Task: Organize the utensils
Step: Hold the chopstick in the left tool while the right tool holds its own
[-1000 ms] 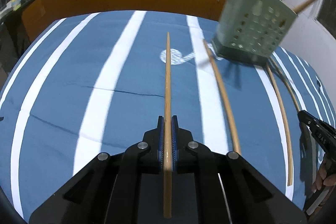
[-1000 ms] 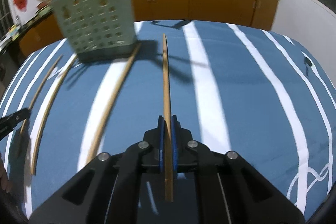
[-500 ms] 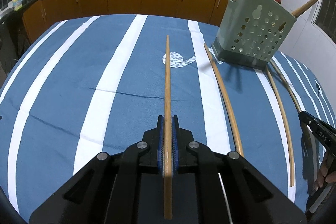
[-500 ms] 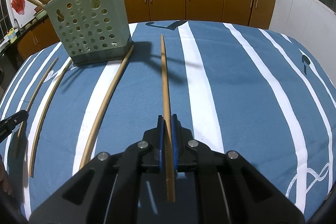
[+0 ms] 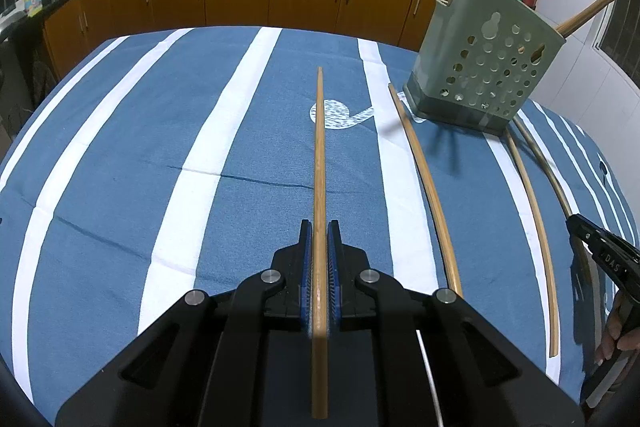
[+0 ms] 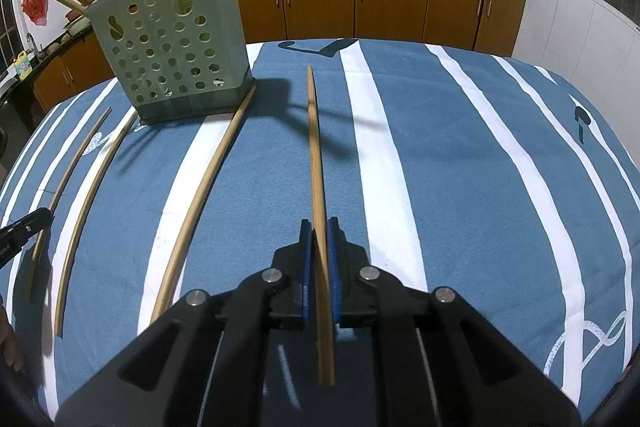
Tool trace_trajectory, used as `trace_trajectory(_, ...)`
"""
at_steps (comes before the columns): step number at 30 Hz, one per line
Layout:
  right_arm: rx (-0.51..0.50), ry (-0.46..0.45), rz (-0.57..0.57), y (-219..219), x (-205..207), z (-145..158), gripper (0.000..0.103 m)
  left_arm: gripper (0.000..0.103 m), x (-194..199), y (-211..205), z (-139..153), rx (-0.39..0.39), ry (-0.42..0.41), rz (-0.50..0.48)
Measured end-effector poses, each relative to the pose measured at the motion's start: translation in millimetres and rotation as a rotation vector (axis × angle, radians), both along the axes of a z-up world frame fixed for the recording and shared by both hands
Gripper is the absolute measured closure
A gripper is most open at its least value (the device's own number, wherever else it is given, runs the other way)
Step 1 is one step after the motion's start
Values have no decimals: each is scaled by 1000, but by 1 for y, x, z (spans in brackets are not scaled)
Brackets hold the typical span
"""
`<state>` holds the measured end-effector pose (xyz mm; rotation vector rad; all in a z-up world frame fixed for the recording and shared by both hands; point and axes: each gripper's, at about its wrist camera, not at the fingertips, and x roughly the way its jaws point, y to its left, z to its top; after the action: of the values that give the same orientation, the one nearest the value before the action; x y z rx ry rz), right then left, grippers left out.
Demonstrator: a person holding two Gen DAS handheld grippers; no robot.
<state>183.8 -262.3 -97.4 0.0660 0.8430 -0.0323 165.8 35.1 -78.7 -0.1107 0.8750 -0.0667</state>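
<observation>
Three loose chopsticks [image 5: 430, 187] lie on the striped table [image 5: 120, 147], running up toward the green holder [image 5: 486, 63] with sticks standing in it. My left gripper [image 5: 319, 267] clamps one chopstick [image 5: 319, 155] pointing forward; my right gripper [image 6: 319, 267] clamps another chopstick [image 6: 314, 147], holder ahead-left.

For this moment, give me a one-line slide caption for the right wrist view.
Right gripper shut on a chopstick above the striped tablecloth, green perforated holder ahead-left, loose chopsticks beside it.
</observation>
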Motion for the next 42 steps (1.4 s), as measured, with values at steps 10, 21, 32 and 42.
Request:
trace_trajectory(10, -2, 0, 3, 1, 0, 0, 91, 93, 0, 1, 0, 1, 0, 0)
trace_trajectory(21, -5, 0, 6, 2, 1, -1, 88, 93, 0, 1, 0, 1, 0, 0)
trace_trajectory(32, -5, 0, 6, 3, 1, -1, 88, 93, 0, 1, 1, 1, 1, -1)
trace_trajectory(42, -5, 0, 6, 3, 1, -1, 87, 93, 0, 1, 1, 0, 1, 0)
